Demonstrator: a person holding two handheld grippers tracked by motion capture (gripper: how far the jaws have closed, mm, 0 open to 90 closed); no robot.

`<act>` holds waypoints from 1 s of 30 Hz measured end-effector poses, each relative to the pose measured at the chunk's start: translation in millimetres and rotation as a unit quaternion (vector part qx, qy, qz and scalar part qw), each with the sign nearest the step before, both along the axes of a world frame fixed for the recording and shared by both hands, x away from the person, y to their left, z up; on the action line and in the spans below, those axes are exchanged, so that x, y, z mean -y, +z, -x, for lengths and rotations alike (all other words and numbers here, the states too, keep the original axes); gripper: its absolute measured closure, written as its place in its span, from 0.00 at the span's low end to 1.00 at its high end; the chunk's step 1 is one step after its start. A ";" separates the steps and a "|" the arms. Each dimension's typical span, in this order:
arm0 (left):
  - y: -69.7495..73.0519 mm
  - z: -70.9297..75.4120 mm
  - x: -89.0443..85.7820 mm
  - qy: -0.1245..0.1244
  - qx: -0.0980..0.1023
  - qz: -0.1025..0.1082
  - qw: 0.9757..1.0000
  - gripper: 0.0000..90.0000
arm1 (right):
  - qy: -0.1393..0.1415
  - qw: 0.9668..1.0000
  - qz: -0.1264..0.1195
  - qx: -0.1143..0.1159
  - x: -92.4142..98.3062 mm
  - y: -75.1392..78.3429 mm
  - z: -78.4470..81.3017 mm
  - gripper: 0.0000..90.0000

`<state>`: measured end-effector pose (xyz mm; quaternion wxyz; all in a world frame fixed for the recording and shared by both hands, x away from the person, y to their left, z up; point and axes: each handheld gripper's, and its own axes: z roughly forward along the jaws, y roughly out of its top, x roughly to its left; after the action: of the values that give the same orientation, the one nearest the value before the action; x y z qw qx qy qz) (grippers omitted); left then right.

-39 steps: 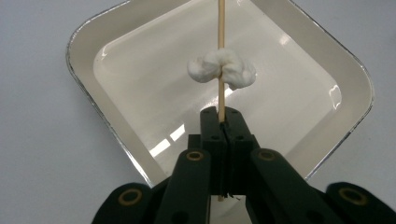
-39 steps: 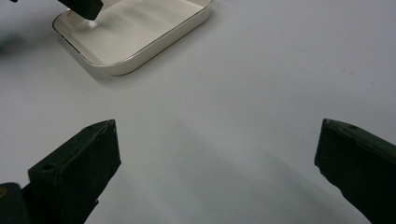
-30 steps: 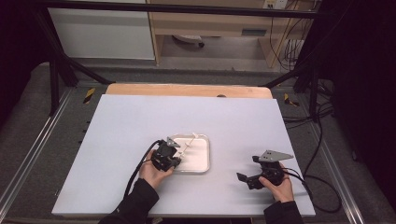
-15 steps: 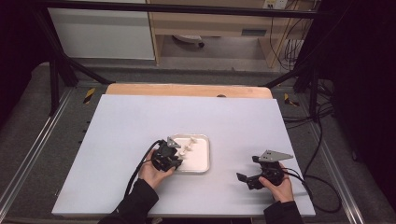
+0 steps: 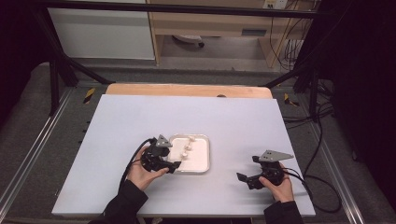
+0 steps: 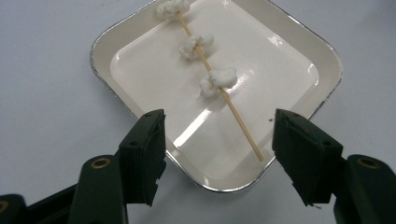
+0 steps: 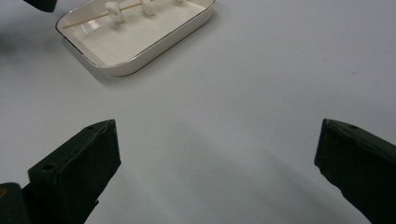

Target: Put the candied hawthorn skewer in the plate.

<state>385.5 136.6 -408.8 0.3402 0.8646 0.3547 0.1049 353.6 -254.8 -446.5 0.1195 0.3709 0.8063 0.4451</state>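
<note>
A wooden skewer (image 6: 233,116) threaded with three white marshmallow-like lumps (image 6: 218,80) lies diagonally in a small white tray (image 6: 154,70). My left gripper (image 6: 222,158) is open just above the tray's near corner. The skewer's bare end lies between the jaws, touching neither. In the high view the left gripper (image 5: 172,161) sits at the left edge of the tray (image 5: 201,161), where the skewer (image 5: 187,150) lies. My right gripper (image 5: 247,169) is open over bare table to the tray's right, holding nothing. From the right gripper (image 7: 217,163), the tray (image 7: 135,44) and skewer (image 7: 88,19) lie farther off.
The pale table top (image 5: 140,121) spreads wide around the tray. A wooden strip (image 5: 187,90) runs along its far edge. Black cables (image 5: 313,182) trail off the right side near my right hand. Dark frame posts (image 5: 56,79) stand beyond the table's far corners.
The skewer, earlier lifted at the left gripper's tip, now lies flat in the tray. The left gripper has opened and drawn back slightly. The right gripper has stayed still.
</note>
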 end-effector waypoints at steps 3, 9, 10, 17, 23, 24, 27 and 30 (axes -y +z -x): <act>2.0 2.2 -9.1 -0.003 0.006 0.006 1.000 0.29 | 0.000 1.000 -0.001 -0.001 0.0 0.2 0.1 0.01; 1.7 6.8 -28.7 0.007 0.013 0.013 1.000 0.20 | -0.002 1.000 -0.004 -0.002 -0.1 0.3 0.3 0.01; 1.1 7.7 -32.0 0.008 0.013 0.014 1.000 0.20 | -0.002 1.000 -0.003 -0.001 0.1 0.3 0.2 0.01; -6.6 16.2 -58.3 0.027 0.021 0.021 0.999 0.13 | -0.003 1.000 -0.002 -0.003 0.6 0.7 0.1 0.01; -14.4 23.3 -83.0 0.047 0.020 0.031 0.998 0.11 | -0.001 1.000 0.003 -0.008 -0.5 -0.8 -0.3 0.01; -15.6 24.4 -86.8 0.052 0.022 0.035 0.998 0.11 | -0.001 1.000 0.005 -0.007 -0.5 -1.0 -0.4 0.01; -19.4 27.3 -97.8 0.057 0.027 0.042 0.997 0.11 | -0.002 1.000 0.004 -0.010 -0.6 -0.9 -0.2 0.01; -24.4 30.2 -106.8 0.062 0.028 0.046 0.997 0.11 | 0.000 1.000 0.008 -0.010 -0.6 -1.6 -0.4 0.01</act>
<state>355.3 243.4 -433.2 0.3820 0.8214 0.4020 0.1334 353.9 -254.2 -448.1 0.1140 0.3746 0.8107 0.4352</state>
